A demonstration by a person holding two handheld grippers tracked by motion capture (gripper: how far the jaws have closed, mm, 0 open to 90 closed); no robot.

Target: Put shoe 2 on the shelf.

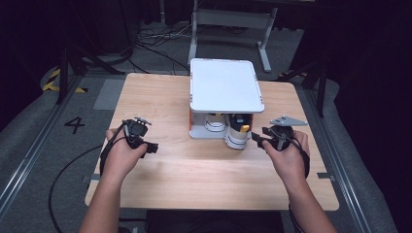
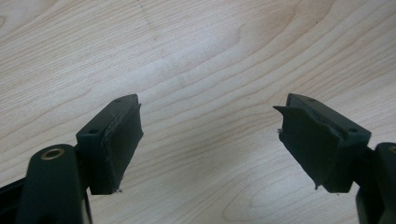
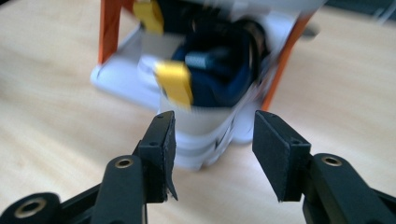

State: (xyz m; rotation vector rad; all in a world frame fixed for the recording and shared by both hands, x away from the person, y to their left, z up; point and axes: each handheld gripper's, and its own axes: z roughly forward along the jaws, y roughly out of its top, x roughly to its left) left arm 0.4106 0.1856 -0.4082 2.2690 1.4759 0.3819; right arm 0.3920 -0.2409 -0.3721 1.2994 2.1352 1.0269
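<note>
A person's left gripper [image 1: 151, 147] rests with jaws wide apart over the bare wooden table [image 1: 204, 170]. The right gripper [image 1: 256, 138], jaws apart and holding nothing, faces the heel of a white shoe [image 1: 238, 136] poking from a small white rack [image 1: 225, 87].

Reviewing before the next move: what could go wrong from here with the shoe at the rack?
1. The right claw is open with the shoe's heel just ahead; the pads do not press it, so closing now may only clip the heel.
2. That shoe sticks out of the rack's lower shelf; a nudge could drop it onto the table.
3. A hard push might shift the rack itself.
</note>
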